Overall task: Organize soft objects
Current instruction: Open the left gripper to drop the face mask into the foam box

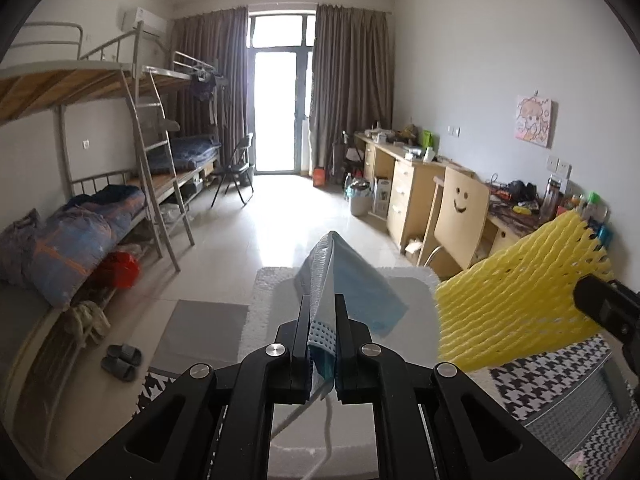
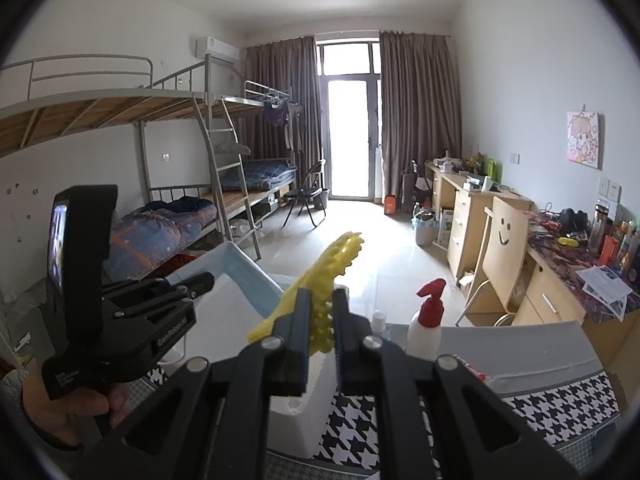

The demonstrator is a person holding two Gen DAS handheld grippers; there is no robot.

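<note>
My left gripper (image 1: 322,312) is shut on a light blue face mask (image 1: 352,284), which stands up between the fingers above a white foam box (image 1: 264,304); its white ear loop hangs down below the jaws. The right gripper (image 2: 321,304) is shut on a yellow foam net sleeve (image 2: 336,264) that sticks forward and up. In the left wrist view the yellow foam net (image 1: 516,300) hangs at the right, held by the right gripper's black body. In the right wrist view the left gripper (image 2: 200,282) sits at the left with the blue mask (image 2: 240,272) over the foam box (image 2: 296,408).
A black-and-white houndstooth cloth (image 2: 560,404) covers the surface below. A white bottle with a red pump (image 2: 428,320) stands just right of the right gripper. A wooden chair (image 2: 504,248) and cluttered desks (image 2: 580,280) line the right wall; bunk beds (image 1: 120,200) line the left.
</note>
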